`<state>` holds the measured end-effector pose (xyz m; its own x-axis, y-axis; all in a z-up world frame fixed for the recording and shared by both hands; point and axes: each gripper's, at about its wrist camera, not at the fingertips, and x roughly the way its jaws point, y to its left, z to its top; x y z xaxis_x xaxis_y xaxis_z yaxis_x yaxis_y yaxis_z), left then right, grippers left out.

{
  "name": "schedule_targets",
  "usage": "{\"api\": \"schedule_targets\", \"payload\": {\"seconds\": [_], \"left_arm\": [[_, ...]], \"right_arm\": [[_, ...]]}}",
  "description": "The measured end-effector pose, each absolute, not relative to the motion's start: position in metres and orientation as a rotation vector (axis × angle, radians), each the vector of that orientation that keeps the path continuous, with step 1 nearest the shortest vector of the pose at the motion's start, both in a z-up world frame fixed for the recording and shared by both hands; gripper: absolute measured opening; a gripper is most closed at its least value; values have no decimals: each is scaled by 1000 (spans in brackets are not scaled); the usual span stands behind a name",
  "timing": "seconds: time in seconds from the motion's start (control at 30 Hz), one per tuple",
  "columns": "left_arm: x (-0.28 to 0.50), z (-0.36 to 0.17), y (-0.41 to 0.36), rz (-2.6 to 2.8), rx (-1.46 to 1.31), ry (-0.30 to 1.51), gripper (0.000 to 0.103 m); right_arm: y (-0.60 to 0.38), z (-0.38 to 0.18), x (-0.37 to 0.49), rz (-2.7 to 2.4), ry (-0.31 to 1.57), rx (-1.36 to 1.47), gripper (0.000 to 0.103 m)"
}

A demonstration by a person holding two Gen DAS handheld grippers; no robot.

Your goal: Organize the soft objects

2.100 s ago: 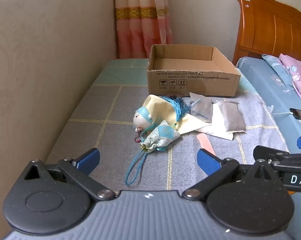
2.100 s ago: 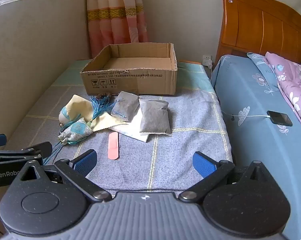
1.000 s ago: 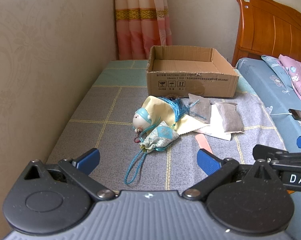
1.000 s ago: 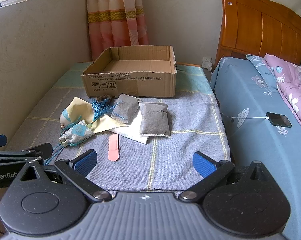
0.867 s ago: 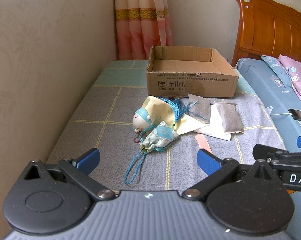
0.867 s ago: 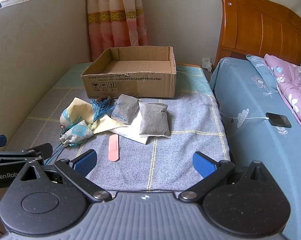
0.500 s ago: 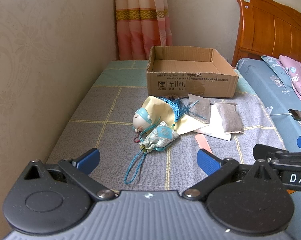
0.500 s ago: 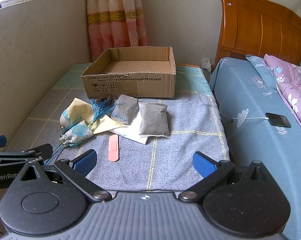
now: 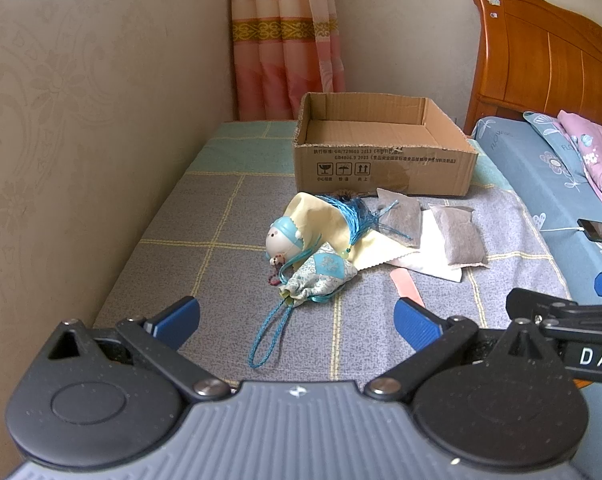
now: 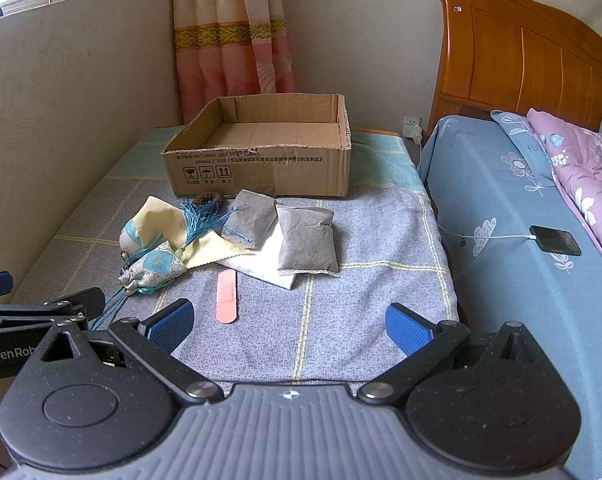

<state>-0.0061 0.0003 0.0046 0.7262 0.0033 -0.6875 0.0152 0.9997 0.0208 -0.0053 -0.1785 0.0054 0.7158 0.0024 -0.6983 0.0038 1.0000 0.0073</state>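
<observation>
An open cardboard box stands at the back of a checked cloth. In front of it lie soft things: a floral drawstring pouch with a blue cord, a small doll head with a blue cap, a blue tassel on a pale yellow cloth, two grey sachets on white paper, and a pink strip. My left gripper is open and empty, short of the pouch's cord. My right gripper is open and empty, short of the pink strip.
A wall runs along the left side. A bed with a blue sheet, a pink quilt and a phone on a charging cable lies to the right. A wooden headboard and a curtain stand behind.
Both grippers have drawn back slightly from the pile, so the box and objects look a little smaller. Nothing on the cloth has moved.
</observation>
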Motion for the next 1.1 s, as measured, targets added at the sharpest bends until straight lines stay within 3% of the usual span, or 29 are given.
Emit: {"api": "schedule_targets", "payload": {"seconds": [1.1], "left_arm": [[1,5,-1,-16,46,751,102]], "right_arm": [[-177,6,-1,-9,773,-11,103]]}}
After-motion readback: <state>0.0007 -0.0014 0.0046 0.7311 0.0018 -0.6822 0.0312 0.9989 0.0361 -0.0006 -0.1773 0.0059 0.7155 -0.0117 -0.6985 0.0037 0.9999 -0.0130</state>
